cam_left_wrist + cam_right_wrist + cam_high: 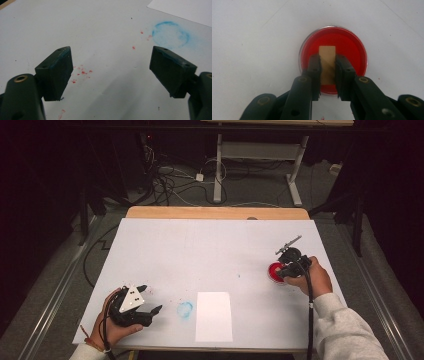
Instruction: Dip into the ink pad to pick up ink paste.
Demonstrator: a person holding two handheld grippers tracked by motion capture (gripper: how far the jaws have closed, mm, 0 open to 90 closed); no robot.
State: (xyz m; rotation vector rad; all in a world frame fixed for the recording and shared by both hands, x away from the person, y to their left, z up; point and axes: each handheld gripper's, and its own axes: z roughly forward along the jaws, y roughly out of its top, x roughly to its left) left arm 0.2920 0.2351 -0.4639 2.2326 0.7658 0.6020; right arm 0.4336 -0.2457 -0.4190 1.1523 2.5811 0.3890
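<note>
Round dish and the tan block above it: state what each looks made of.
Round dish: apparently clear plastic or glass, given its glossy see-through rim, holding a flat red pad or ink. Tan block, clamped in the right tool: probably wood or cork, judging by its matte, uniform tan face.

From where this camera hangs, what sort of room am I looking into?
Probably a lab or recording workspace, not a home. A white-covered table stands among dark curtains, with loose cables on the floor and an adjustable desk frame behind. A person works with hand-held tongs.
</note>
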